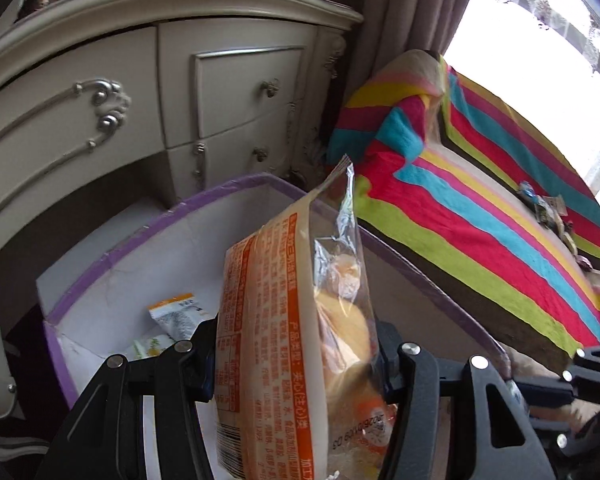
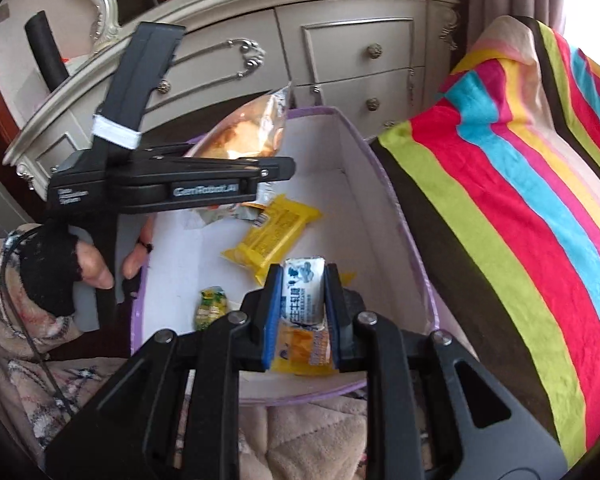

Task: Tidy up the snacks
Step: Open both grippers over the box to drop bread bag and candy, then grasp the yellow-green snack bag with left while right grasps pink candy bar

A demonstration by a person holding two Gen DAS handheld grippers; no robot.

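My left gripper (image 1: 296,360) is shut on an orange-printed bread packet (image 1: 292,320) and holds it upright over the purple-rimmed white box (image 1: 148,236). In the right wrist view the left gripper (image 2: 276,170) hangs over the box's far left with the bread packet (image 2: 248,132) in it. My right gripper (image 2: 302,312) is shut on a small white-and-orange snack packet (image 2: 304,308) above the near end of the box (image 2: 380,184). Inside the box lie a yellow snack packet (image 2: 276,232) and a small green-yellow packet (image 2: 210,306).
A cream dresser (image 2: 340,52) with drawers stands behind the box. A striped colourful blanket (image 2: 520,200) covers the surface to the right, with several small snacks (image 1: 548,208) on it far off. A quilted beige cover (image 2: 312,440) lies under the box's near side.
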